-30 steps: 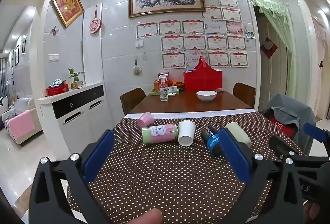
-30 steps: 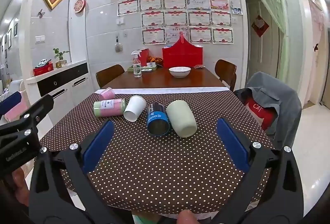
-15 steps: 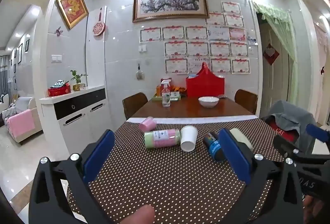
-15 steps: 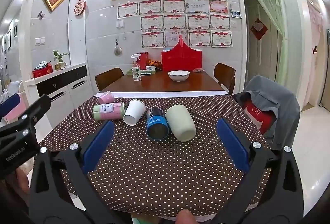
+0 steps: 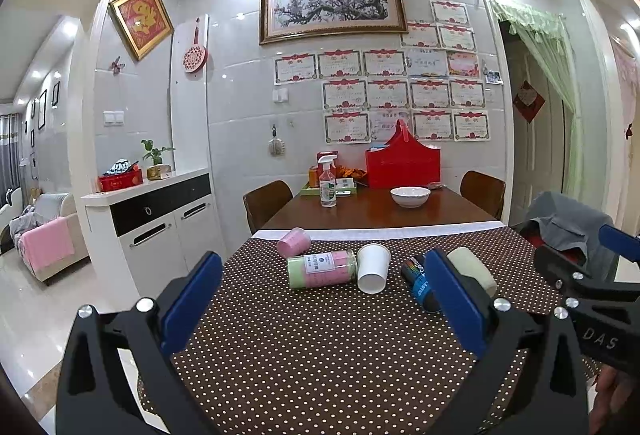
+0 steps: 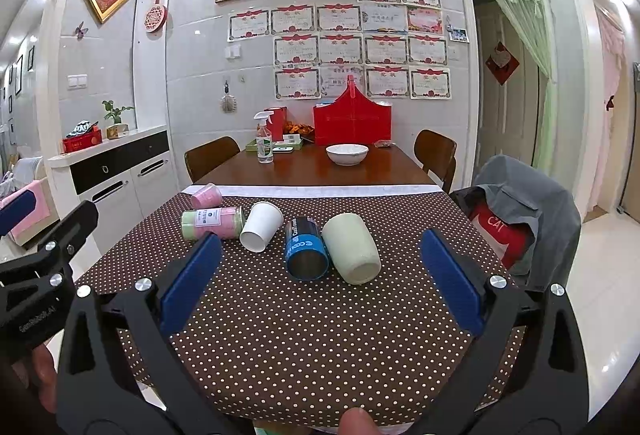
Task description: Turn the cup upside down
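Note:
Several cups lie on their sides on the brown polka-dot tablecloth [image 6: 320,335]: a small pink cup [image 6: 206,195], a pink-and-green cup [image 6: 212,222], a white paper cup [image 6: 261,226], a blue can-like cup [image 6: 306,249] and a pale green cup [image 6: 351,249]. They also show in the left wrist view: the white cup [image 5: 373,267], the pink-and-green cup [image 5: 322,269], the blue cup [image 5: 420,281]. My left gripper [image 5: 320,303] is open and empty, short of the cups. My right gripper [image 6: 318,283] is open and empty, short of the blue and green cups.
Beyond the cloth the wooden table [image 6: 320,171] carries a white bowl [image 6: 347,153], a spray bottle [image 6: 264,143] and a red box [image 6: 352,123]. A chair with a grey jacket [image 6: 520,203] stands at the right. A white cabinet [image 5: 152,227] stands at the left.
Both grippers have pulled back and risen slightly, so the cups look a little farther off. Nothing on the table has moved, and both grippers stay open.

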The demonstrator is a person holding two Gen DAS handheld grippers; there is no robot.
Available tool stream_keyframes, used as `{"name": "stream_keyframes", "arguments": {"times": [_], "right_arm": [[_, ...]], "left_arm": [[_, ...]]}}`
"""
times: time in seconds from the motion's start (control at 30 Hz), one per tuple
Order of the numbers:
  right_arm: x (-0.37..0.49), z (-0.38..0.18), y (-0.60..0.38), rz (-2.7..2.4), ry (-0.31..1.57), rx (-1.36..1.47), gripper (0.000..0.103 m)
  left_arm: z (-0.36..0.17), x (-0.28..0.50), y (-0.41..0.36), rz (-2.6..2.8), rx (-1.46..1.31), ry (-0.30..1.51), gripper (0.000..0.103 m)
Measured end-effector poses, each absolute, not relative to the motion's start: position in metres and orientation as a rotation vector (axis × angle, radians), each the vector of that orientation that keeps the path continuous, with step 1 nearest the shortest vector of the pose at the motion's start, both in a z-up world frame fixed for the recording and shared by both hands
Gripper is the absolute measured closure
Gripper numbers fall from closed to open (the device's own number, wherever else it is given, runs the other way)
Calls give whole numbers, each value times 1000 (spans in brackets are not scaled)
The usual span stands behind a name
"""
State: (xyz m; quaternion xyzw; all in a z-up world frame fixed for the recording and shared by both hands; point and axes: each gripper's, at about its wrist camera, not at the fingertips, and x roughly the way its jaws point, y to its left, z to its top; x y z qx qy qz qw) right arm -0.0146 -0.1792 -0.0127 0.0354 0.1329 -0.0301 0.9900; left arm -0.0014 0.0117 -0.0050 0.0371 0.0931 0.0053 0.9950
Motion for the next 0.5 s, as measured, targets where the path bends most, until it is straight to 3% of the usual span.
{"name": "stream_keyframes", "arguments": {"times": [0.5], "right_arm": [[-13, -13, -179, -56, 263, 72, 6]], "left_arm": [[0, 2, 17, 8, 64, 190, 4]]}}
